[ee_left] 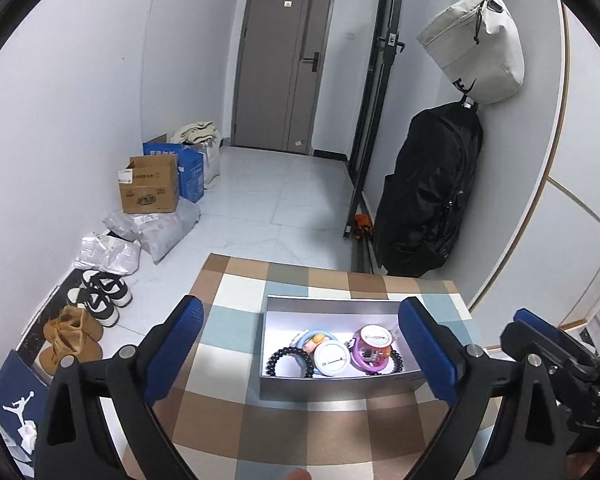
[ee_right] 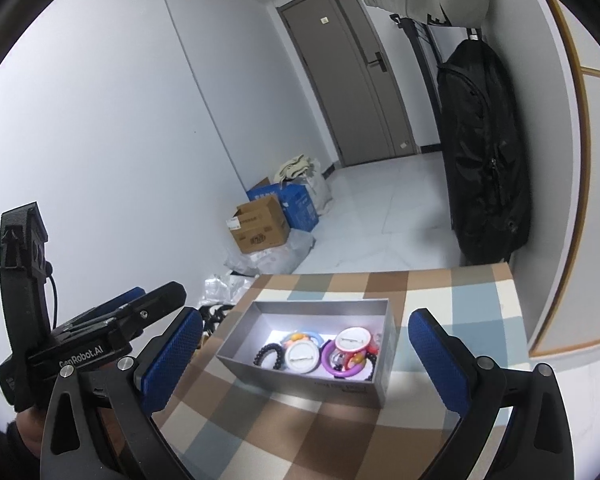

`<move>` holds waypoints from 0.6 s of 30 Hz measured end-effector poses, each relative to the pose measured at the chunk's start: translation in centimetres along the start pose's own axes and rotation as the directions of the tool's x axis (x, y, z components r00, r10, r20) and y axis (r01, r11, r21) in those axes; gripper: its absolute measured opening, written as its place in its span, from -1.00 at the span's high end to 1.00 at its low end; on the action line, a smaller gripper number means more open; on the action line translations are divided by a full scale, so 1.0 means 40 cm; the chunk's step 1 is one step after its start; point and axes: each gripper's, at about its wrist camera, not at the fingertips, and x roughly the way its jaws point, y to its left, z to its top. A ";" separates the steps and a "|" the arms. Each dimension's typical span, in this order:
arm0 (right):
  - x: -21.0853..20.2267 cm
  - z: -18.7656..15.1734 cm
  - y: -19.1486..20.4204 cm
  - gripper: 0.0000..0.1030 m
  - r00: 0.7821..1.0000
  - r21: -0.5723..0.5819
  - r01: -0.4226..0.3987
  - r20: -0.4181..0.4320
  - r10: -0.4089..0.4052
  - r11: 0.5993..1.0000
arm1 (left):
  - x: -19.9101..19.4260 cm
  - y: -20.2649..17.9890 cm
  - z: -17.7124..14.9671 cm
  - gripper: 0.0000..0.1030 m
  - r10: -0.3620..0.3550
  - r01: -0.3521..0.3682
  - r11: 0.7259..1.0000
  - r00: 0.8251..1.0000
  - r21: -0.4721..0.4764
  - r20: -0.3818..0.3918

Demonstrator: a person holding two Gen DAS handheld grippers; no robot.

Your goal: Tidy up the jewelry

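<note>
White walls and a pale tiled floor run back to a grey door; a black bag hangs by the right wall and cartons and shoes line the left one. Closer in sits the checked surface, and on it the grey box, an open tray with its long axis running left to right across my view.

That box lies straight ahead of and below both my grippers, between their fingers in each wrist view. My left gripper is spread wide with nothing in it, and my right gripper is equally released and empty. From the right view the box is turned a little, its near right corner toward me; from the left view its front wall faces me square. Neither hand looks clearly nearer.

Inside, the jewelry sits crowded toward the front wall: a black bead bracelet on the left, a white round case in the middle, a purple ring with small coloured pieces on the right, another bead strand at the right wall.

I judge the sorting nearly or fully done. Any further reach would have to clear the front wall, and the pieces touch each other, so lifting one could drag its neighbour.
</note>
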 end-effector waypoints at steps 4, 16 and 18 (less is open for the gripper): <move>-0.008 -0.006 -0.002 -1.00 1.000 -0.001 0.012 0.004 -0.012 1.000 | -0.007 -0.005 -0.007 -0.85 0.025 -0.025 1.000 1.000 0.001 0.016; -0.011 -0.016 0.005 -1.00 1.000 -0.019 0.026 -0.007 -0.026 0.999 | -0.010 -0.004 -0.015 -0.85 0.011 -0.011 1.000 1.000 -0.006 0.011; -0.009 -0.019 0.004 -1.00 1.000 -0.021 0.026 -0.012 -0.026 0.999 | -0.012 -0.007 -0.016 -0.85 0.016 -0.016 1.000 1.000 -0.001 0.014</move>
